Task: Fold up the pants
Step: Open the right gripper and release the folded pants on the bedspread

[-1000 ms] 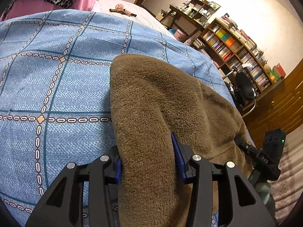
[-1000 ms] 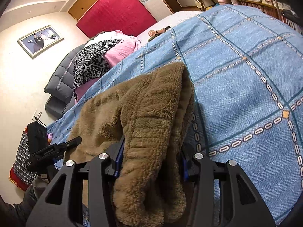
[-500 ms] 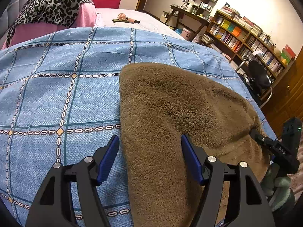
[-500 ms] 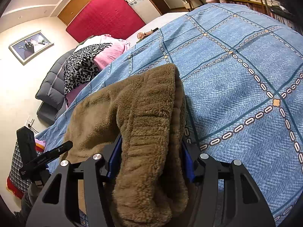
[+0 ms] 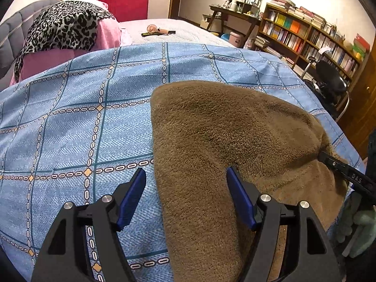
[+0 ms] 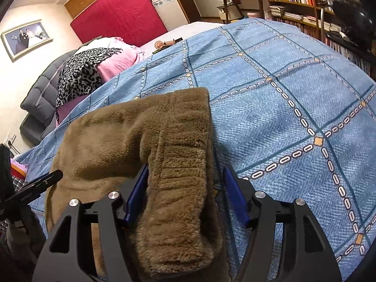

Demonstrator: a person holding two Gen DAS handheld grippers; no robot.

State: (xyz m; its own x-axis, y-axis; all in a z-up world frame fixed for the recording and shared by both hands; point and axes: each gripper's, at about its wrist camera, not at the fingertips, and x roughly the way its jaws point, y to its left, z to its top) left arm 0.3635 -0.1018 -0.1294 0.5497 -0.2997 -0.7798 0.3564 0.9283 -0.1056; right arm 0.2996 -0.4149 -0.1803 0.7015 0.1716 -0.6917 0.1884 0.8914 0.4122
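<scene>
Brown fleece pants [image 5: 223, 141] lie folded on a blue checked bedspread [image 5: 82, 117]. My left gripper [image 5: 185, 190] is open, its blue pads straddling the pants' left edge without pinching it. In the right wrist view the pants [image 6: 141, 136] show their ribbed waistband end. My right gripper [image 6: 185, 185] is open, its pads standing on either side of that waistband end, which lies slack between them. Each gripper's black body shows at the edge of the other view.
Pink pillows with a leopard-print cloth [image 5: 63, 25] lie at the head of the bed. A small fan-like object [image 5: 155, 29] lies on the white sheet beyond. Bookshelves [image 5: 312, 37] and a black office chair [image 5: 331, 80] stand to the right of the bed.
Both grippers opened and let go of the pants. The left one drew back and up, and the pants now lie flat on the bedspread.
</scene>
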